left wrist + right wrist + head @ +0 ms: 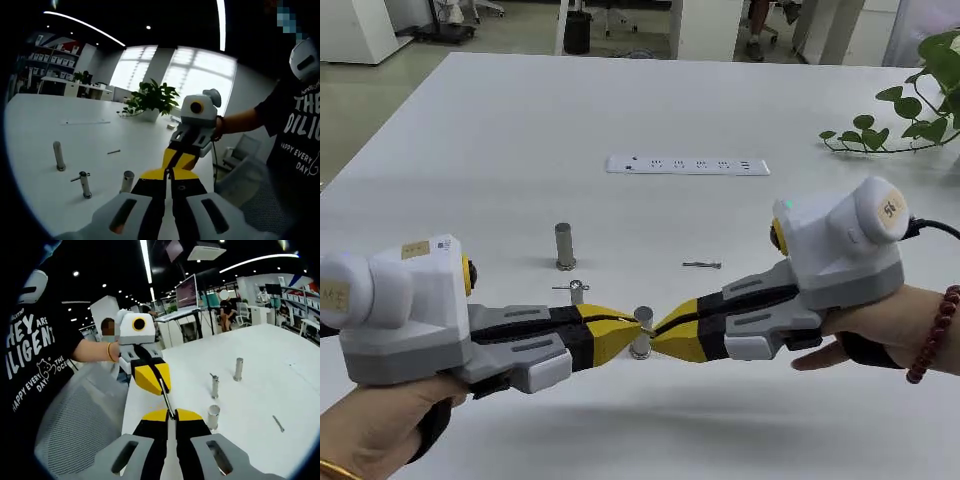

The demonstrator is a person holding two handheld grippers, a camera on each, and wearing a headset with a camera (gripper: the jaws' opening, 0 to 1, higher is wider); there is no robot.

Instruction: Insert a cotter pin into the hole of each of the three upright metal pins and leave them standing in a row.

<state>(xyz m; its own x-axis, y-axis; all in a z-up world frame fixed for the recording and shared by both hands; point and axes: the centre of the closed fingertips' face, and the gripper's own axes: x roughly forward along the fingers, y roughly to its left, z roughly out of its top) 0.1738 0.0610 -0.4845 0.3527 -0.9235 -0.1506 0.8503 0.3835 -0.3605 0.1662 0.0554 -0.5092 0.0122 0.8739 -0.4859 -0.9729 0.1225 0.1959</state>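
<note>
Left gripper (628,325): jaws together, tip just left of the near metal pin (643,317). It meets one end of a thin cotter pin (167,399); can't tell if it grips. Right gripper (658,335): jaws clamped on the cotter pin's other end, just right of that metal pin. The cotter pin bridges both tips, just beside the metal pin.

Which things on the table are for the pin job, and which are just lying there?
For the job: far metal pin, middle metal pin (already pinned), near metal pin, held cotter pin shut in the left gripper and right gripper, loose cotter pin.
Just lying about: power strip, plant.
</note>
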